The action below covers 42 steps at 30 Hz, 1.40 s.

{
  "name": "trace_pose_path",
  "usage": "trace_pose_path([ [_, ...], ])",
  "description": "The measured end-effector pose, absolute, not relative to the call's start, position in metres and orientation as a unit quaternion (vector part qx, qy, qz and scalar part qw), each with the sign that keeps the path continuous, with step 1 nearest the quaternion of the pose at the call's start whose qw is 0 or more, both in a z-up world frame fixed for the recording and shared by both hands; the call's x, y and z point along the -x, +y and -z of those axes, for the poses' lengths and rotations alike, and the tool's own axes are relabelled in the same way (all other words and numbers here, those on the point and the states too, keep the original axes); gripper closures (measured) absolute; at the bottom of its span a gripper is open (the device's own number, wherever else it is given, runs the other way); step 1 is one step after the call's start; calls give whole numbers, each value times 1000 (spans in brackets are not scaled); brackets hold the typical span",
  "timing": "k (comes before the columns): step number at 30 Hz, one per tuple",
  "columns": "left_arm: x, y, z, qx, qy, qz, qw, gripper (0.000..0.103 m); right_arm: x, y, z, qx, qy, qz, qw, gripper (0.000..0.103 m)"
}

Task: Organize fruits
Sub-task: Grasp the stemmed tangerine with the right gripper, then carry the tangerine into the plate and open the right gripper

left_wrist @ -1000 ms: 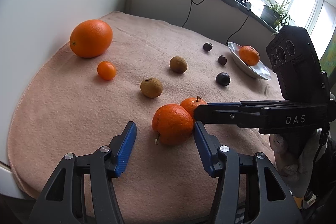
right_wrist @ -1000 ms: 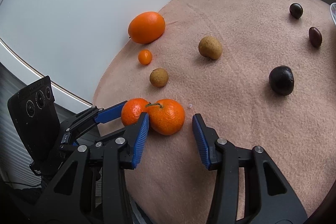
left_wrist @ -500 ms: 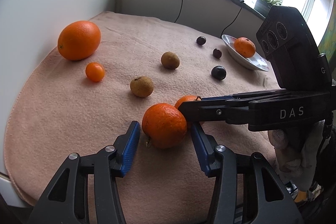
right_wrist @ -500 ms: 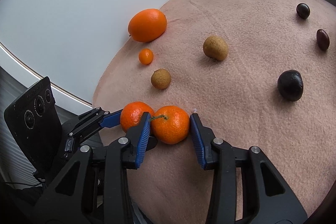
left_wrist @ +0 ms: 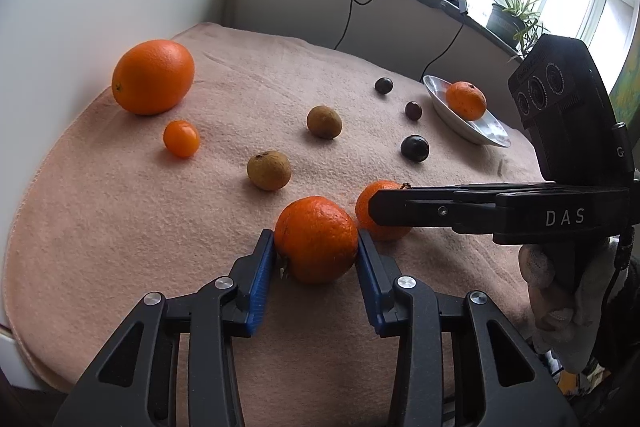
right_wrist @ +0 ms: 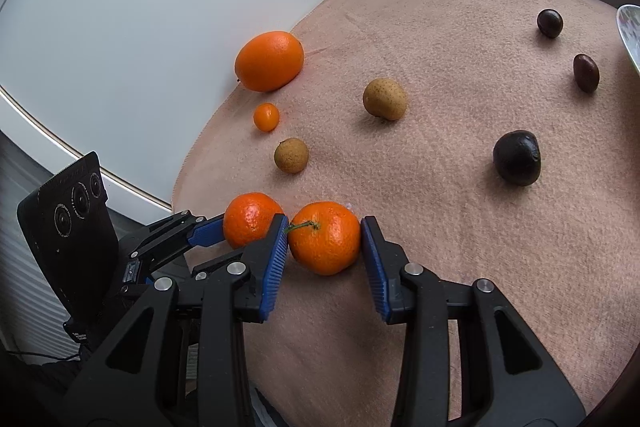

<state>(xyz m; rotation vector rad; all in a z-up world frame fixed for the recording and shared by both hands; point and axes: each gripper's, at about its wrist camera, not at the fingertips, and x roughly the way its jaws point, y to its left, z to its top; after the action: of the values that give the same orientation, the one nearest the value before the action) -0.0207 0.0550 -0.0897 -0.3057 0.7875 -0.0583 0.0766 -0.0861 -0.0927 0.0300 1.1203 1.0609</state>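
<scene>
Two mandarins lie side by side at the near edge of the pink cloth (left_wrist: 120, 227). My left gripper (left_wrist: 314, 234) has the left mandarin (left_wrist: 316, 241) between its blue pads; its jaws are closing and both pads touch the peel. My right gripper (right_wrist: 325, 223) is shut on the stemmed mandarin (right_wrist: 325, 241). In the left wrist view the right gripper's black fingers (left_wrist: 420, 211) hide part of that stemmed mandarin (left_wrist: 374, 195). A silver plate (left_wrist: 486, 133) at the far right holds a third mandarin (left_wrist: 466, 101).
A large orange (left_wrist: 153, 77) and a tiny orange fruit (left_wrist: 181, 139) lie far left by the white wall. Two brown fruits (left_wrist: 269, 171) and three dark ones (left_wrist: 415, 148) are scattered mid-cloth. A gloved hand (left_wrist: 560, 307) grips the right tool. Cables hang behind.
The left gripper's jaws closed from wide apart onto the left mandarin. The right gripper's jaws narrowed onto the stemmed mandarin. Both hands stayed nearly in place.
</scene>
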Motion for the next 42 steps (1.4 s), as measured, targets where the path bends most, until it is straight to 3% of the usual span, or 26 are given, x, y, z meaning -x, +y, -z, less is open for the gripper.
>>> trace_pose_path([
  [42,-106,-56,38,106,341,163,920,65,-138,-262,39,-63,405,-291,864,64],
])
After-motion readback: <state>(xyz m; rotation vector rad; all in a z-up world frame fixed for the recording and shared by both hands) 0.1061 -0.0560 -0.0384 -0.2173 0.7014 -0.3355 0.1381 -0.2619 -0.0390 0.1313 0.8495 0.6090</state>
